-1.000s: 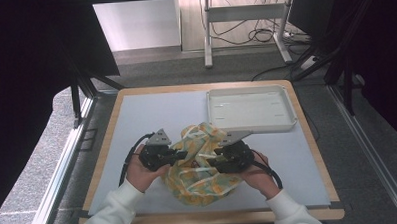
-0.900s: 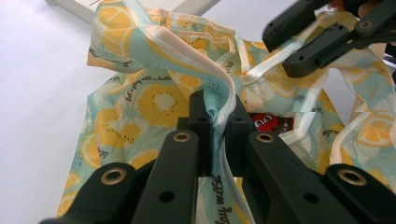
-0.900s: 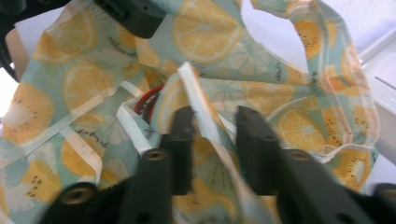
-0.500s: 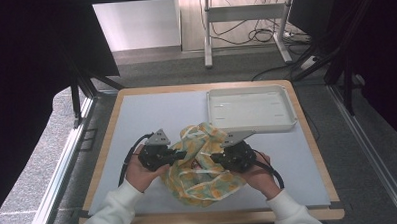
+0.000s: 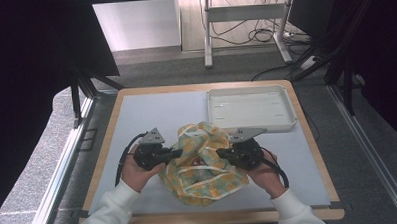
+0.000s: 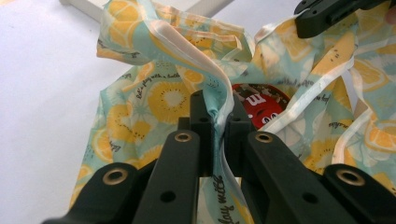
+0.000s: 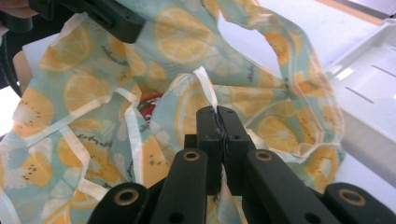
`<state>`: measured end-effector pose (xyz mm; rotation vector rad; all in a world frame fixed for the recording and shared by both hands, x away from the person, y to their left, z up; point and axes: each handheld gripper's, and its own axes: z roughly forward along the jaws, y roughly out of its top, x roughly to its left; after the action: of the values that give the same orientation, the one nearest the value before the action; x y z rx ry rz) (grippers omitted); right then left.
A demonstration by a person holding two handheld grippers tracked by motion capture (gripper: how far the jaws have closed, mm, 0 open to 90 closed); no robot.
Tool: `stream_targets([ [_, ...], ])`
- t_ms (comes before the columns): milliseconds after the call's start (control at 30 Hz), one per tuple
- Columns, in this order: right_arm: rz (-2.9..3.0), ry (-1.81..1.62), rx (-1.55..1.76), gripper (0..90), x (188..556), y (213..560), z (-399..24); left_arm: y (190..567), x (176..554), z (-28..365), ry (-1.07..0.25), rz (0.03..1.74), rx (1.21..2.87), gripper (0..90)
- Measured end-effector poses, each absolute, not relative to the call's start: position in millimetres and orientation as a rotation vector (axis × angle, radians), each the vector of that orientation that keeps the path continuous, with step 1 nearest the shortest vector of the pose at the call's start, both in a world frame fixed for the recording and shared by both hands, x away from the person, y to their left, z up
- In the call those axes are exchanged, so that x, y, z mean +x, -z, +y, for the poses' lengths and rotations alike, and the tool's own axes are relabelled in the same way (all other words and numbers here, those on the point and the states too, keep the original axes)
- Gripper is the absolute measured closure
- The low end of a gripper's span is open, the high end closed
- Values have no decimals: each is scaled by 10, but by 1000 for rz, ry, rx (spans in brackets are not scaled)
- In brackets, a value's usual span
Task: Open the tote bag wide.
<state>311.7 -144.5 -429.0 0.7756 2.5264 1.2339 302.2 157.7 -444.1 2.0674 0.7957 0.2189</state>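
With both grippers at the bag's mouth, work reads as mid-way. Left gripper (image 5: pixel 177 153) is clamped on the white-bound rim of the lemon-print fabric bag (image 5: pixel 206 164), cloth pinched between its jaws. The bag lies crumpled on the grey table mat (image 5: pixel 136 114), near edge, between the hands; a red candy packet (image 6: pixel 254 105) sits inside the opening. Right gripper (image 5: pixel 222 152) has just been closing and now pinches the opposite rim. White tray (image 5: pixel 249 109) behind stands bare. Judged remaining: spread the mouth, deal with the contents.
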Motion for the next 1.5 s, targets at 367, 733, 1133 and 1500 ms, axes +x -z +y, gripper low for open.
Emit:
stream_targets([
  [367,2487,-1236,799,881,3130,4262,-1540,4404,3014,1645,-230,804,2041,866],
  [733,2403,-1257,873,882,3125,4221,-1764,4301,2952,1823,-255,819,1975,867],
  [1133,2328,-1262,941,882,3125,4200,-1995,4290,2909,1982,-276,840,1943,867],
  [1500,2301,-1258,981,882,3106,4229,-2101,4294,2839,2049,-282,834,1930,867],
])
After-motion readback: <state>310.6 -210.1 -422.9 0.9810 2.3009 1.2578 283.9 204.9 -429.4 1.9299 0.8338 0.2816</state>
